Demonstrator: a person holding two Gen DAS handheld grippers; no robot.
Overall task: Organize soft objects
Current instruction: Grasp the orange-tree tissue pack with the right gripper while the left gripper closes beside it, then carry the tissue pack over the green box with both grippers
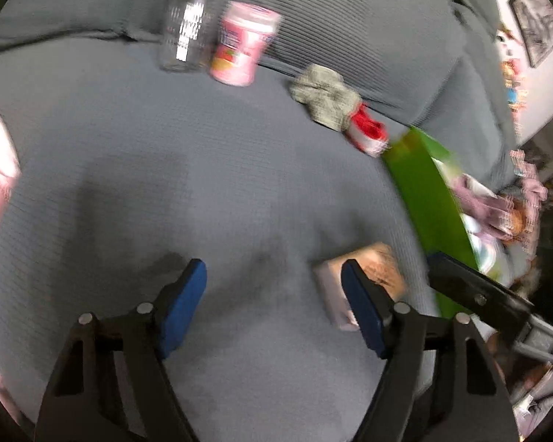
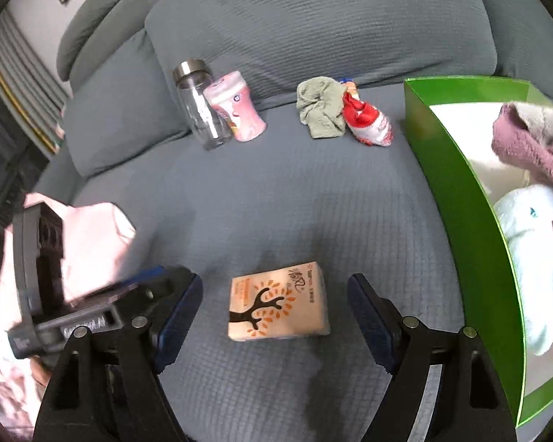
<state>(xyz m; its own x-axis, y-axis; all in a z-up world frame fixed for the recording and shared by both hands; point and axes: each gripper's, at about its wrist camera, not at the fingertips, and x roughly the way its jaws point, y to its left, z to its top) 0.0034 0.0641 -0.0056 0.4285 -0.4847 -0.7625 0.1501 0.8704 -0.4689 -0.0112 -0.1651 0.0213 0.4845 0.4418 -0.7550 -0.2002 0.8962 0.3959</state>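
An orange-and-white tissue pack (image 2: 278, 302) lies flat on the grey sofa seat (image 2: 276, 191). It sits between the fingers of my right gripper (image 2: 274, 287), which is open, and the pads do not touch it. My left gripper (image 1: 274, 283) is open over bare seat with nothing in it; the tissue pack (image 1: 372, 269) lies just behind its right finger. A crumpled grey-green cloth (image 2: 320, 110) and a red-and-white soft item (image 2: 368, 121) rest against the back cushion. The green box (image 2: 461, 202) at the right holds a purple plush (image 2: 534, 140) and a pale blue plush (image 2: 534, 243).
A glass jar (image 2: 201, 107) with a metal lid and a pink container (image 2: 236, 107) stand together at the back left. In the right wrist view the left gripper's body (image 2: 55, 287) and a pink sleeve (image 2: 92, 243) fill the left side. Framed pictures (image 1: 534, 22) hang on the wall.
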